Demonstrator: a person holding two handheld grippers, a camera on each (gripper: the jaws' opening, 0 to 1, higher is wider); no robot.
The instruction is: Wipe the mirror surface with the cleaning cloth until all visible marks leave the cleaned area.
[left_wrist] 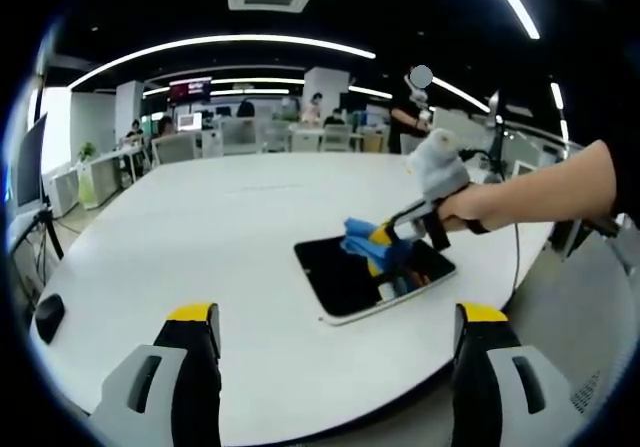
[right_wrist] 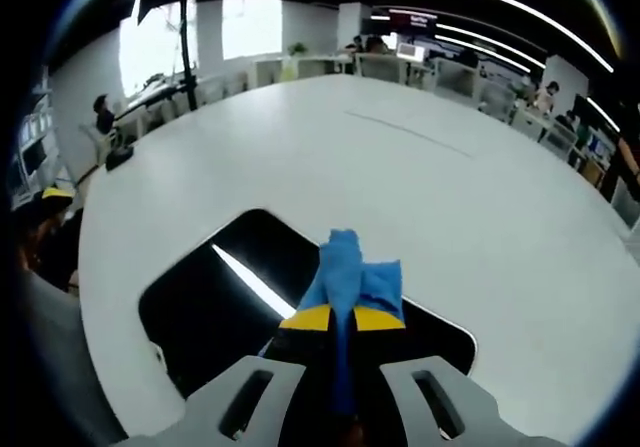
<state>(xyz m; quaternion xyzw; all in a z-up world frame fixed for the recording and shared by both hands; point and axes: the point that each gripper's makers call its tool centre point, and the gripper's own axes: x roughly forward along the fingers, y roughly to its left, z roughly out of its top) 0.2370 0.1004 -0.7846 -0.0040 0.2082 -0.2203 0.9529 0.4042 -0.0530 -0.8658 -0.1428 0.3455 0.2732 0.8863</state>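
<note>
Lying flat on a large white table [left_wrist: 200,237], the mirror [left_wrist: 350,277] is seen ahead and to the right of the left gripper [left_wrist: 335,337], whose two yellow-tipped jaws are spread wide with nothing between them and are held above the near table edge, well apart from the mirror. In the left gripper view the right gripper [left_wrist: 385,252] is brought in from the right by a hand [left_wrist: 470,207], and a blue cleaning cloth [left_wrist: 365,242] is pinched at its tip, over the far part of the mirror. In the right gripper view the right gripper [right_wrist: 342,319] is shown with its jaws pressed together on the cleaning cloth [right_wrist: 350,272], which stands out just ahead of the yellow tips and is laid on the mirror [right_wrist: 220,297]. The dark glass is spread below and to the left of these jaws, and a bright streak of reflected ceiling light is carried across it just left of the cloth
</note>
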